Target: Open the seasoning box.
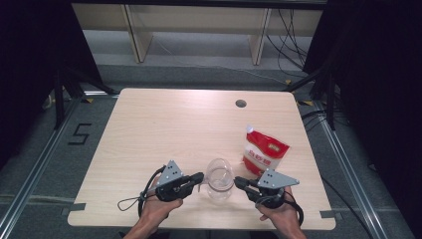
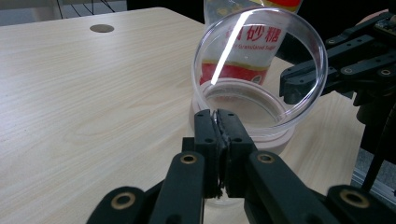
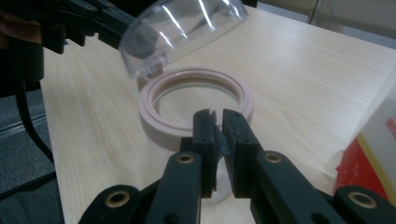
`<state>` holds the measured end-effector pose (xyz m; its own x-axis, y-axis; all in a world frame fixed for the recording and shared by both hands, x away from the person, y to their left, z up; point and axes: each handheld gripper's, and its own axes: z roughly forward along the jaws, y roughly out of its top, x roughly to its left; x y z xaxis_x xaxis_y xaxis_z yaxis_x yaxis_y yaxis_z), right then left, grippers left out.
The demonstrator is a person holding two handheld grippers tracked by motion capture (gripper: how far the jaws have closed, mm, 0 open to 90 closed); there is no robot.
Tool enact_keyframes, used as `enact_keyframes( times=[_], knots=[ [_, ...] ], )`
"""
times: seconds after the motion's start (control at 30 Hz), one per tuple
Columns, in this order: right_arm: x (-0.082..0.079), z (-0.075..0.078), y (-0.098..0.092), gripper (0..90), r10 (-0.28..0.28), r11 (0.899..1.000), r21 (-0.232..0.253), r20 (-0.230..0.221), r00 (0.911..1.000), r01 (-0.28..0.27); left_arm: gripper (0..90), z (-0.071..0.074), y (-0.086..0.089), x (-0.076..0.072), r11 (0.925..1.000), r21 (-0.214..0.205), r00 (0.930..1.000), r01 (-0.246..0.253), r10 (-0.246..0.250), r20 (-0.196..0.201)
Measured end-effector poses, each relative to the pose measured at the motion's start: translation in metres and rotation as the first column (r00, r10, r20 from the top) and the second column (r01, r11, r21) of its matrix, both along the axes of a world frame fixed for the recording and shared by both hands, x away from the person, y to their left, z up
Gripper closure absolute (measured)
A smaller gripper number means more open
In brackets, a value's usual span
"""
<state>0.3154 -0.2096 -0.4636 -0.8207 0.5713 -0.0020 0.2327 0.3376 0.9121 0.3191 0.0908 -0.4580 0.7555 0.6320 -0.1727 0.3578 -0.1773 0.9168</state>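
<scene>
Low over table, left tool (image 1: 200, 178) and right tool (image 1: 238, 182) level, clamped on jar (image 1: 219, 179) tabs.

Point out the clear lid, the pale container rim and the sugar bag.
clear lid (image 2: 261, 65), left gripper view, transparent dome.
pale container rim (image 3: 154, 100), right gripper view, left side of ring.
sugar bag (image 1: 265, 154), high view, front face.
</scene>
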Motion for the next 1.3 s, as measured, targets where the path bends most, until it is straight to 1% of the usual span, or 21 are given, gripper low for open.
enact_keyframes(
  times=[0.23,0.33,0.37,0.6,0.67,0.7,0.73,0.8,0.83,0.87,0.9,0.93,1.0,1.03,1.07,1.1,1.13,1.17,1.2,1.23,1.3],
  knots=[
    [0.002,0.005,0.004,84.0,0.009,1.0,-0.007,0.009,0.9999,-0.009,86.5,0.0,0.0,0.0,1.0,0.0,1.0,-0.002,0.002,0.002],
    [0.003,0.006,0.005,84.0,0.015,1.0,-0.008,0.034,0.9993,-0.015,86.4,0.0,-0.001,0.0,1.0,0.0,1.0,-0.002,0.002,0.003],
    [0.003,0.006,0.006,84.0,0.015,1.0,0.003,0.018,0.9997,-0.015,86.4,0.0,0.0,0.0,1.0,0.001,1.0,-0.001,0.001,0.003],
    [0.004,0.014,0.01,84.8,0.024,1.0,0.01,0.03,0.9993,-0.024,85.8,0.0,0.0,0.0,1.0,-0.001,1.0,0.0,0.0,0.0],
    [0.005,0.016,0.011,85.0,0.031,1.0,0.001,0.058,0.9978,-0.031,83.8,0.001,0.0,-0.001,0.9999,0.007,1.0,-0.008,0.008,-0.004],
    [0.005,0.016,0.011,85.0,0.031,1.0,0.001,0.058,0.9978,-0.031,81.9,0.001,0.0,-0.001,0.9999,0.007,1.0,-0.008,0.008,-0.004],
    [0.003,0.016,0.013,85.2,0.027,0.999,0.018,0.026,0.9993,-0.027,81.9,0.001,0.0,-0.001,1.0,0.004,0.9999,-0.009,0.009,-0.006],
    [0.005,0.018,0.013,85.2,0.032,0.999,0.007,0.066,0.9973,-0.033,74.5,0.002,0.0,-0.002,0.9988,-0.047,0.9993,-0.015,0.013,-0.035],
    [0.005,0.018,0.013,85.2,0.032,0.999,0.007,0.066,0.9973,-0.033,71.5,0.002,0.0,-0.002,0.9988,-0.047,0.9993,-0.015,0.013,-0.035],
    [0.001,0.018,0.015,85.2,0.01,1.0,0.022,0.021,0.9997,-0.011,69.8,0.003,0.002,-0.002,0.9985,-0.053,0.9994,-0.007,0.005,-0.035],
    [0.003,0.018,0.014,85.2,0.024,1.0,0.006,0.041,0.9989,-0.024,67.5,0.004,0.003,-0.004,0.9986,-0.052,0.9993,-0.008,0.006,-0.037],
    [0.003,0.018,0.015,85.2,0.028,1.0,0.012,0.041,0.9988,-0.029,65.0,0.005,0.006,-0.006,0.9993,-0.036,0.9998,-0.011,0.011,-0.018],
    [0.003,0.019,0.015,85.2,0.026,1.0,0.01,0.039,0.9989,-0.027,59.7,0.004,0.008,-0.006,0.9987,-0.043,0.9995,-0.026,0.025,-0.017],
    [0.002,0.019,0.016,85.2,0.023,1.0,0.016,0.03,0.9993,-0.023,59.7,0.004,0.011,-0.007,0.9991,-0.026,0.9993,-0.033,0.033,-0.015],
    [0.003,0.02,0.017,85.2,0.022,1.0,0.02,0.048,0.9986,-0.023,56.8,0.003,0.013,-0.007,0.9991,-0.014,0.999,-0.041,0.041,-0.02],
    [0.002,0.021,0.018,85.2,0.036,0.999,0.027,0.02,0.9992,-0.036,52.9,0.001,0.015,-0.008,0.9987,-0.016,0.9984,-0.048,0.048,-0.031],
    [0.001,0.022,0.019,85.2,0.024,0.999,0.023,0.018,0.9996,-0.024,49.9,-0.001,0.017,-0.008,0.9987,-0.01,0.9981,-0.051,0.05,-0.034],
    [0.003,0.023,0.02,85.2,0.035,0.999,0.029,0.054,0.9979,-0.037,47.0,-0.002,0.019,-0.009,0.9982,0.014,0.9978,-0.058,0.059,-0.03],
    [0.002,0.024,0.022,85.2,0.019,0.999,0.027,0.057,0.9982,-0.021,44.1,-0.004,0.02,-0.009,0.9979,0.015,0.9976,-0.063,0.063,-0.029],
    [0.001,0.025,0.023,85.2,0.031,0.999,0.025,0.037,0.9988,-0.032,41.0,-0.006,0.021,-0.011,0.9969,0.021,0.9956,-0.076,0.077,-0.054],
    [0.002,0.028,0.026,85.1,0.043,0.999,0.02,0.058,0.9974,-0.044,37.2,-0.01,0.023,-0.012,0.9981,0.023,0.9961,-0.057,0.058,-0.066]
  ],
)
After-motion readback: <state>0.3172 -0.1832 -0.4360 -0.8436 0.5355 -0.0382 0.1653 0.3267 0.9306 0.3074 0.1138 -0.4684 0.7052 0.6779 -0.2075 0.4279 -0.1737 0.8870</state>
